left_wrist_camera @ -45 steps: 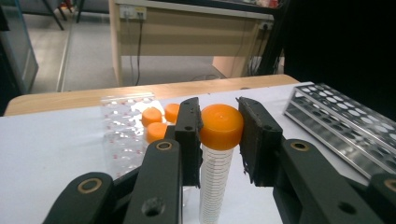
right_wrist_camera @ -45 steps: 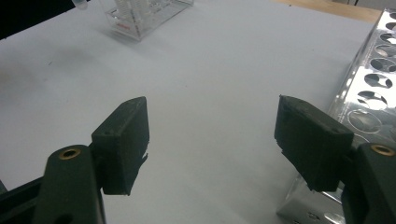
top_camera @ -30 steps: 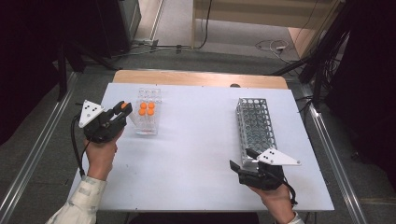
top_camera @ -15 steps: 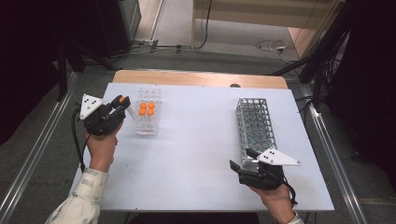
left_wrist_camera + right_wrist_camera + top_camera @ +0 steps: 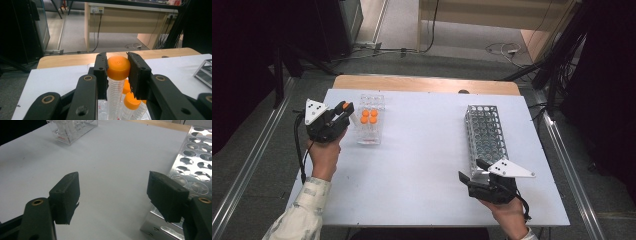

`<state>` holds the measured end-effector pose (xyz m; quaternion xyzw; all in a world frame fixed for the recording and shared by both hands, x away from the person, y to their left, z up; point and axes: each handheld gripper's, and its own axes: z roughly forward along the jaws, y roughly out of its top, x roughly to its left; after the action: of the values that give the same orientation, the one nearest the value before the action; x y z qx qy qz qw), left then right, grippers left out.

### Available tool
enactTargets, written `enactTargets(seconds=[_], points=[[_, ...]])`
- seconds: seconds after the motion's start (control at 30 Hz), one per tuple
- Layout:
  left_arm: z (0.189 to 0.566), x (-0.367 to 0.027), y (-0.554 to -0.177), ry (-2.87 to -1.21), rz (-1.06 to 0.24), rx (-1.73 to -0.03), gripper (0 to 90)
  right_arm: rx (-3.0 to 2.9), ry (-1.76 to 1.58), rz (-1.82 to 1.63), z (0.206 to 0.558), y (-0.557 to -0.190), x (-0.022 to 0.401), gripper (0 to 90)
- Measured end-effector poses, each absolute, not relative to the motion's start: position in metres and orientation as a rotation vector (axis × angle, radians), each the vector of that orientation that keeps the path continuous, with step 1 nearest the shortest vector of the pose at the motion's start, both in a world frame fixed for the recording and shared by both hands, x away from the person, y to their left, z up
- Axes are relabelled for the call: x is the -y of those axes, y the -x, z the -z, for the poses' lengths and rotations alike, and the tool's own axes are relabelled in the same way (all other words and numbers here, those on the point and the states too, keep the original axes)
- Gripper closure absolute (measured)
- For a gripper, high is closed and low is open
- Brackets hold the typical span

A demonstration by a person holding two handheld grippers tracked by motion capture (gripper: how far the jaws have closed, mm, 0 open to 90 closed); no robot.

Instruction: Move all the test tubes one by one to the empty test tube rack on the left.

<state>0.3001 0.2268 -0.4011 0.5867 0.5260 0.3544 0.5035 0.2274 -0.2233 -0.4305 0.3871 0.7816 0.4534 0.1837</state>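
My left gripper [image 5: 346, 110] is at the table's left, shut on an orange-capped tube [image 5: 345, 105]. In the left gripper view the jaws clamp the tube [image 5: 115, 92] just under its cap, above other capped tubes [image 5: 131, 101]. Right beside it stands a clear rack [image 5: 369, 131] holding several orange-capped tubes [image 5: 369, 116]. Near the front right edge my right gripper [image 5: 472, 172] is open with nothing between its jaws, close to the near end of a metal tube rack [image 5: 486, 135]. The right gripper view has the same open gripper [image 5: 113, 192] low over the white table [image 5: 112, 155].
The metal rack [image 5: 197, 162] has many empty holes and lies just right of my right jaw. The clear rack [image 5: 71, 130] stands far across the table. A wooden strip [image 5: 427, 84] runs along the table's back edge, with floor and cables beyond.
My left gripper has risen and tilted with the orange-capped tube in it, beside the clear rack. The right gripper has not moved.
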Motion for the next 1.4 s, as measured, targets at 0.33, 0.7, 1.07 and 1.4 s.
enactTargets(seconds=[0.33,0.7,1.07,1.4], points=[[0.405,-0.224,-0.303,-1.444,-0.868,-1.277,70.1,-2.202,-1.092,-1.279,0.430,-0.227,0.224,25.0],[0.416,-0.221,-0.306,-1.482,-0.862,-1.293,70.0,-2.205,-1.094,-1.277,0.431,-0.227,0.223,25.0],[0.418,-0.218,-0.308,-1.500,-0.857,-1.301,70.0,-2.206,-1.090,-1.279,0.431,-0.227,0.223,25.0],[0.428,-0.219,-0.309,-1.508,-0.841,-1.321,70.0,-2.208,-1.093,-1.277,0.432,-0.227,0.222,25.0]])
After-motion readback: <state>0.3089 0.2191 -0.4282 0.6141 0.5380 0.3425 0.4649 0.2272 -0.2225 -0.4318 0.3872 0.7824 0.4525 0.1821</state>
